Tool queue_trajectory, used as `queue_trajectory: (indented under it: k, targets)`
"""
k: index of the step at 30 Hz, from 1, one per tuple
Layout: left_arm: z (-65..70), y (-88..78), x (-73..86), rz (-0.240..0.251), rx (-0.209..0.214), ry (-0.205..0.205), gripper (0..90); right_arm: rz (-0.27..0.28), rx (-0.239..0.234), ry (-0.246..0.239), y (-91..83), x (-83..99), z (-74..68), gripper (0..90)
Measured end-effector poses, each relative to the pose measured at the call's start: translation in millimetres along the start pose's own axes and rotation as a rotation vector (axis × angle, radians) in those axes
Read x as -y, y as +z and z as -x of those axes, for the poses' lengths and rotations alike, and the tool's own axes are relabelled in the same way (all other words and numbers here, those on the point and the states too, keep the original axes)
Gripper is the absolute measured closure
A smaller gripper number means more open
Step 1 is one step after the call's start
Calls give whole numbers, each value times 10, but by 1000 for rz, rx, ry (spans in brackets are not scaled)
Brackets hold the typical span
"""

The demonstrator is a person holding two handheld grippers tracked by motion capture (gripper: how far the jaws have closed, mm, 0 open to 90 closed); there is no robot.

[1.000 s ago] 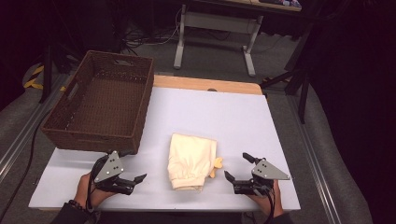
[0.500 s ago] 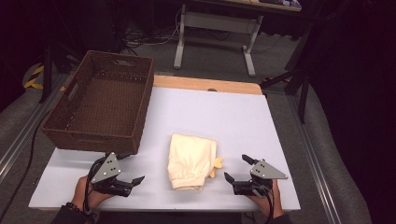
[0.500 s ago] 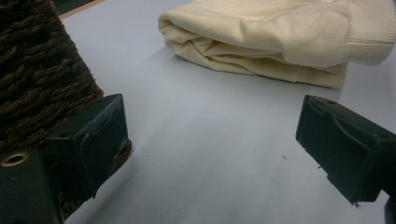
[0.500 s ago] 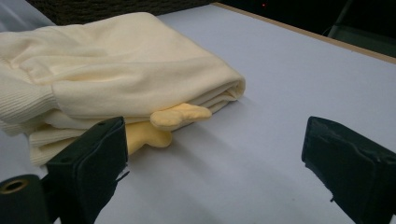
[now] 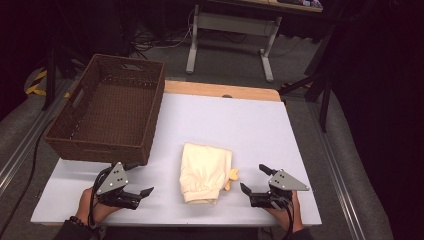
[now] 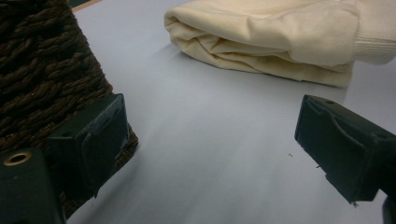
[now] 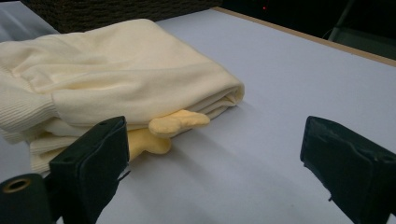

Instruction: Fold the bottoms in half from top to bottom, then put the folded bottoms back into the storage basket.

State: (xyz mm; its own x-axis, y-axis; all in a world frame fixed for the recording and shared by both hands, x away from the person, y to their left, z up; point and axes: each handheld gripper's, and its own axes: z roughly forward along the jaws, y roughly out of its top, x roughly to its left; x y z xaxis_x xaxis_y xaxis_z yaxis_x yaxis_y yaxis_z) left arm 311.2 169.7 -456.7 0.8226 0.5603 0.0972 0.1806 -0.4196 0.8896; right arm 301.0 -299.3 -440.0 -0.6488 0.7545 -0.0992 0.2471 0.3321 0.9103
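Covering wooden table [image 5: 225,90]: white sheet; dim room; folded garment [image 5: 204,171] between 2 spread hand-held grippers, left hand-held gripper [image 5: 140,179], right hand-held gripper [image 5: 253,178].

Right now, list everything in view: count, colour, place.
folded garment: one, cream, front centre of table, between the grippers
yellow piece: one, sticking out from under the garment's right edge
wicker basket: one, dark brown, left side of table, nothing visible inside
table: one, white top with a wooden far edge
desk frame: one, light grey, on the floor behind
left gripper: black, open, front left
right gripper: black, open, front right
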Motion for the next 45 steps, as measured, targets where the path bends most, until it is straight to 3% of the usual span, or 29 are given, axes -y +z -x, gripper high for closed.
queue_trajectory:
  k: [13,18,23,27,38,45]
  targets:
    - [-3,23,7,-24,7,-2,113,-13,-6,7,26,5,4,83]
    - [2,-2,-5,-10,8,-7,114,-7,-7,5,23,-6,3,83]
    - [19,-5,-62,-8,6,7,115,-11,-7,-7,18,-11,-15,83]
    - [1,-8,-93,-12,16,-13,125,-5,-8,3,13,-24,-6,84]
    - [22,33,-216,-15,77,-33,130,-28,-20,41,28,-78,18,89]
    - [41,50,-299,-11,66,-24,128,-16,-18,48,5,-159,30,93]
